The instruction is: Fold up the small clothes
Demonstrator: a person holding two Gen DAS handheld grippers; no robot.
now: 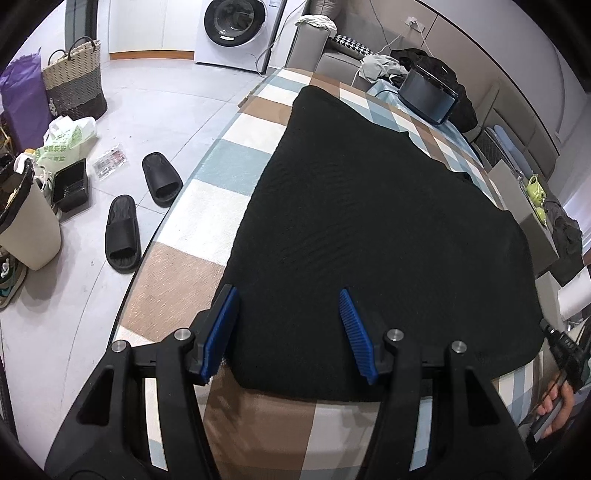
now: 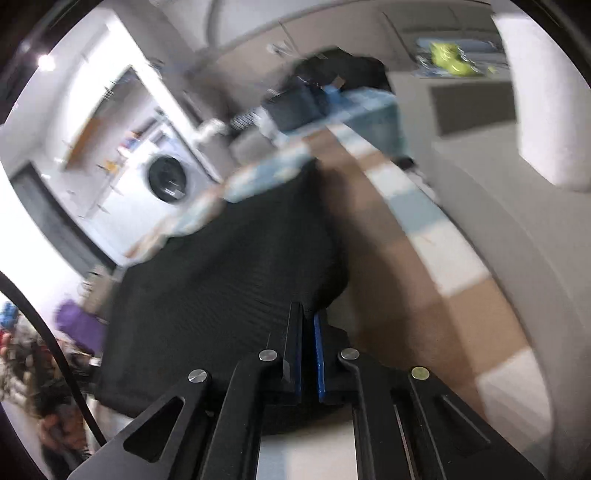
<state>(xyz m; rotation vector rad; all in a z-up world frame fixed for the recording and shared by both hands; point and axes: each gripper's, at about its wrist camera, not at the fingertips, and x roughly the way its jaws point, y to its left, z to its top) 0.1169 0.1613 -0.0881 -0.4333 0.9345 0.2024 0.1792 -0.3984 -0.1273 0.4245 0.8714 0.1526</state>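
A black knit garment (image 1: pixel 369 221) lies flat on the checked tablecloth (image 1: pixel 221 166). My left gripper (image 1: pixel 287 291) stands open over its near left corner, with blue pads (image 1: pixel 221 332) wide apart, one at the cloth's left edge and one over the cloth. In the blurred right wrist view the same black garment (image 2: pixel 221 277) stretches away, and my right gripper (image 2: pixel 306 314) is shut with its pads pinched on the near right edge, where the cloth bulges up. A hand (image 1: pixel 554 406) holding that gripper shows at the left wrist view's right edge.
Two black slippers (image 1: pixel 140 210), a woven basket (image 1: pixel 74 77), bags and a bin (image 1: pixel 26 221) stand on the floor to the left. A washing machine (image 1: pixel 232 29) is at the back. A dark box (image 1: pixel 428 92) and clothes sit at the table's far end.
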